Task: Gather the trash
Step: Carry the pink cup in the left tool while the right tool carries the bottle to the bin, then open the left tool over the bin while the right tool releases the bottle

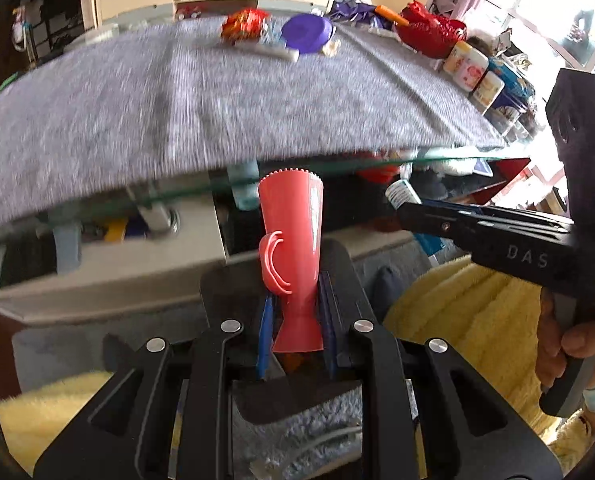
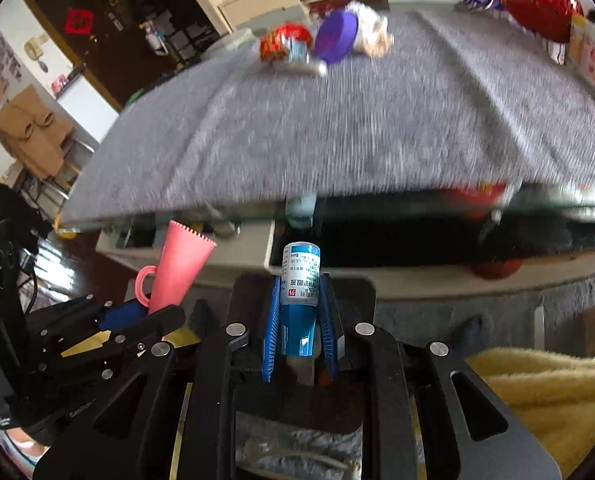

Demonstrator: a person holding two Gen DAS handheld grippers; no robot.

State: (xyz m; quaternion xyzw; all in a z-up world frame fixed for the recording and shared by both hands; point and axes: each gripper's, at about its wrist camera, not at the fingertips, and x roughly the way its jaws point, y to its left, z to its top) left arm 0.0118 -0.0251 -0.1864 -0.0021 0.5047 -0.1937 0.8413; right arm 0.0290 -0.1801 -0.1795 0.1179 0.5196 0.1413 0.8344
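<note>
Holding both loads off the table's near edge: left tool clamps a pink cup upright, right tool clamps a small blue bottle. Remaining trash, a red wrapper and purple lid, lies straight ahead across the grey-clothed table, near its far edge, roughly equally distant from either tool.

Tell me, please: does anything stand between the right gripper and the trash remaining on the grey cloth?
Nothing stands on the grey cloth before the purple lid, but the right gripper already holds a blue bottle.

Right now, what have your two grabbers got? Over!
Left gripper shut on pink plastic cone scraper. Right gripper shut on small blue-capped medicine bottle. More trash far across grey-cloth table; nothing between.
</note>
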